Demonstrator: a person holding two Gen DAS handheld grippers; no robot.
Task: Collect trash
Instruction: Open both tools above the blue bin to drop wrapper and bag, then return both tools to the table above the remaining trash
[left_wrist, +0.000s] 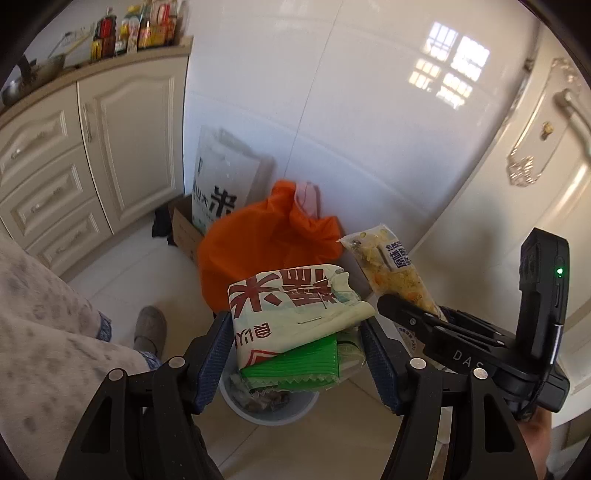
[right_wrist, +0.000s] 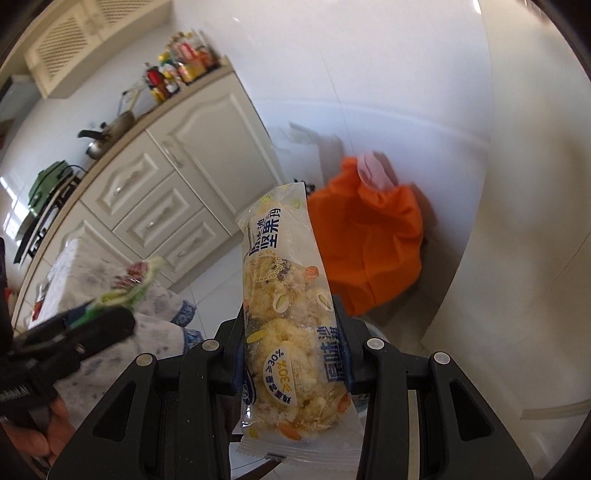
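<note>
Low in the left wrist view, the left gripper (left_wrist: 297, 345) clamps a bundle of crumpled wrappers (left_wrist: 295, 314), a white one with red characters on top and a green one beneath, both blue pads pressed against its sides. Just below the bundle, at the bottom centre, sits a pale round bin (left_wrist: 269, 404) with scraps inside. Behind it in mid frame stands an orange bag (left_wrist: 258, 243), with a white printed sack (left_wrist: 221, 177) against the tiled wall. At the right edge the right gripper (left_wrist: 424, 314) holds a clear snack packet (left_wrist: 391, 269). Cream cabinets (left_wrist: 122, 140) fill the upper left. Turning to the right wrist view, the right gripper (right_wrist: 293, 350) pinches that snack packet (right_wrist: 288, 325) across its middle, upright in centre frame. The orange bag (right_wrist: 369, 236) lies right of centre; the left gripper (right_wrist: 107, 317), blurred, shows at lower left with its wrappers (right_wrist: 129, 288).
</note>
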